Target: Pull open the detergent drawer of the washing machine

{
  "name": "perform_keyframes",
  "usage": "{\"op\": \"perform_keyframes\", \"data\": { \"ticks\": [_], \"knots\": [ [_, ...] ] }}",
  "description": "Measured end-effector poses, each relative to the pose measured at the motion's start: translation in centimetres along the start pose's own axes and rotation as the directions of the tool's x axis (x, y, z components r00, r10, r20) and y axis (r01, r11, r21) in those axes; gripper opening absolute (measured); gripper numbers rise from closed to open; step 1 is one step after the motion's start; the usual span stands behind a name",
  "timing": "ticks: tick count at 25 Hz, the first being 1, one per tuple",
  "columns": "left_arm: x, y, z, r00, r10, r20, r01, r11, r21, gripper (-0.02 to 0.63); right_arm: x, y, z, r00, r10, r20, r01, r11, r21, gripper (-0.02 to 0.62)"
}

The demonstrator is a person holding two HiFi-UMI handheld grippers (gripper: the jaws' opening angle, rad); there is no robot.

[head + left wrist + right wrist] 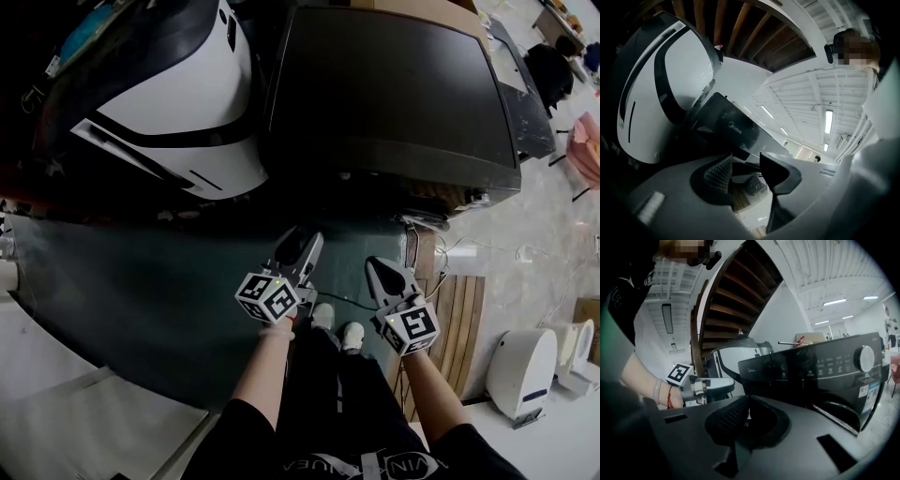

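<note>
Before the washing machine (394, 89), left hand-held gripper (306, 240) held parted, right hand-held gripper (379, 267) closed, both empty; its drawer, judged light and rigid, is best hooked by its lip.

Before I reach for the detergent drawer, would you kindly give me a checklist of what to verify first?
1. Open, empty left tool: ok, jaws apart, nothing between them.
2. Open right tool: not ok, jaws together.
3. Both tools at the washing machine: not ok, they hang short of its front.
4. View of the control panel: ok, it faces the right tool.
5. Edge of the detergent drawer found: cannot tell, the panel is too dark.
</note>
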State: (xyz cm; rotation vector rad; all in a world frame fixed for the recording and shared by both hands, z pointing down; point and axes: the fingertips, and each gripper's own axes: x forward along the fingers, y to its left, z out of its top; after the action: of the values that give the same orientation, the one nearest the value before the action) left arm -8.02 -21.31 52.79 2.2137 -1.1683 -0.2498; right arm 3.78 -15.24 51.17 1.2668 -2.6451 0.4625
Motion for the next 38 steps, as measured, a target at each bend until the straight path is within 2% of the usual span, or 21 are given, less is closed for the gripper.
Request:
{"op": "perform_keyframes", "data": {
  "ticks": [3,5,8,11,15,20,26,30,34,38],
  "knots": [
    [1.4,0.7,-0.2,0.999,-0.035,0.021,0.036,0.998,-0.051,0.169,0.6,-0.4,-0.8,1.000,-0.011,-0.012,0.012,1.000,0.025,0.012],
    [2.3,1.0,0.1,0.996,-0.064,0.065,0.071,0.990,-0.119,0.169,1.0,-0.9,-1.2,1.000,-0.027,-0.002,0.028,0.999,0.035,0.012],
    [3.3,1.7,0.8,0.985,-0.083,0.150,0.119,0.961,-0.251,0.169,1.5,-1.2,-1.6,0.999,-0.035,0.002,0.035,0.998,0.046,0.012],
    [4.2,2.3,1.5,0.969,-0.088,0.230,0.160,0.934,-0.320,0.169,2.1,-1.2,-2.2,0.999,-0.032,-0.010,0.032,0.998,0.051,0.012],
    [5.5,2.8,2.2,0.955,-0.113,0.276,0.208,0.916,-0.344,0.169,2.7,-1.2,-2.7,1.000,-0.027,-0.011,0.028,0.999,0.037,0.012],
    [6.3,4.3,2.4,0.940,-0.095,0.326,0.224,0.896,-0.383,0.169,3.3,-1.0,-3.5,1.000,-0.012,-0.023,0.013,0.999,0.036,0.012],
    [6.9,5.5,2.2,0.935,-0.082,0.345,0.230,0.881,-0.413,0.169,3.8,-0.3,-3.4,0.998,-0.007,-0.067,0.013,0.995,0.101,0.012],
    [7.6,5.6,2.3,0.922,-0.117,0.368,0.277,0.865,-0.419,0.170,4.0,-0.9,-4.6,0.999,-0.005,-0.047,0.007,0.998,0.055,0.012],
    [8.0,5.8,2.2,0.914,-0.133,0.383,0.304,0.850,-0.430,0.187,4.4,-1.1,-4.6,0.999,-0.009,-0.034,0.012,0.996,0.084,0.012],
    [8.2,5.3,2.6,0.885,-0.181,0.430,0.376,0.821,-0.429,0.187,4.5,-1.2,-4.8,0.999,-0.015,-0.033,0.019,0.993,0.119,0.012]
  ]
}}
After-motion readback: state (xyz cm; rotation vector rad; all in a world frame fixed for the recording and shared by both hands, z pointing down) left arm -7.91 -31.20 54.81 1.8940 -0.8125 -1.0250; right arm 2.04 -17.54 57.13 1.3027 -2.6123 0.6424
